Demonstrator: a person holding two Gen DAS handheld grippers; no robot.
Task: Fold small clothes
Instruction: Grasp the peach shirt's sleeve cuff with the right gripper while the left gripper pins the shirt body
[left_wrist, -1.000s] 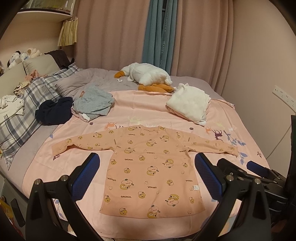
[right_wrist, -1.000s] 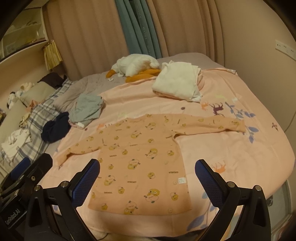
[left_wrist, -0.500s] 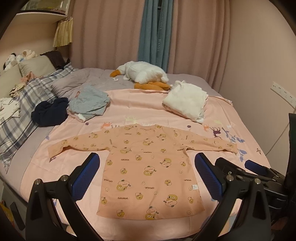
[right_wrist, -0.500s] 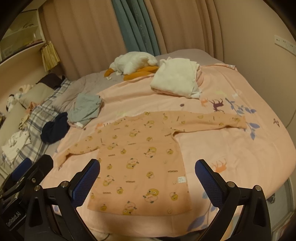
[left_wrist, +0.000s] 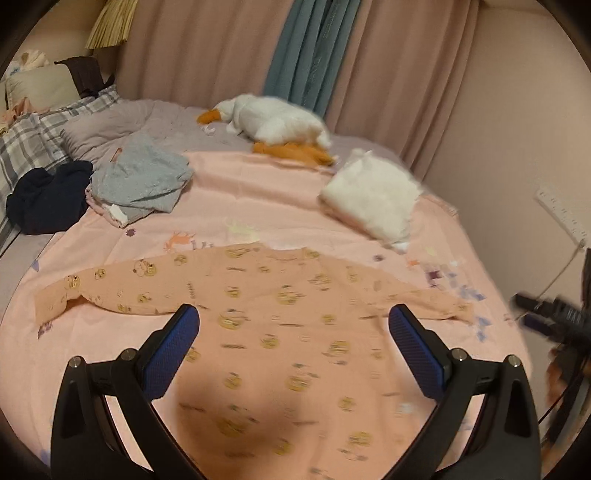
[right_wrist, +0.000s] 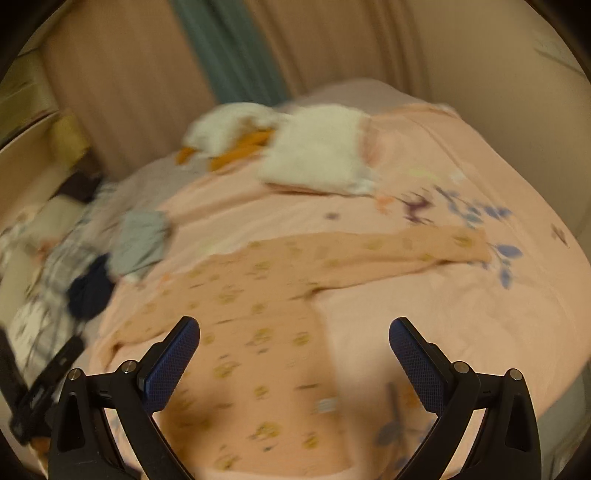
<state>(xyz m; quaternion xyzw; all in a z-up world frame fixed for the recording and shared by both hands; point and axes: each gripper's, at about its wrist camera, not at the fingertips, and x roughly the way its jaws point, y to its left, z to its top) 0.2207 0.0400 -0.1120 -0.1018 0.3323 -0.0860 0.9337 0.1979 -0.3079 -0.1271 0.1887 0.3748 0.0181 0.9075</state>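
across the middle of both frames, on the pink bed sheet (left_wrist: 258, 195), the peach printed shirt (left_wrist: 280, 314) lies flat, sleeves spread. left hand-held gripper (left_wrist: 294, 328) and right hand-held gripper (right_wrist: 294, 341) hover above it, jaws wide apart, holding nothing.

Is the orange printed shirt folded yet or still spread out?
Spread flat. The shirt lies open on the pink sheet, both sleeves stretched sideways, no fold visible.

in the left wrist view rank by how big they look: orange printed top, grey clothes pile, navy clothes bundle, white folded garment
1. orange printed top, though it lies nearest the camera
2. grey clothes pile and white folded garment, too alike to rank
3. navy clothes bundle
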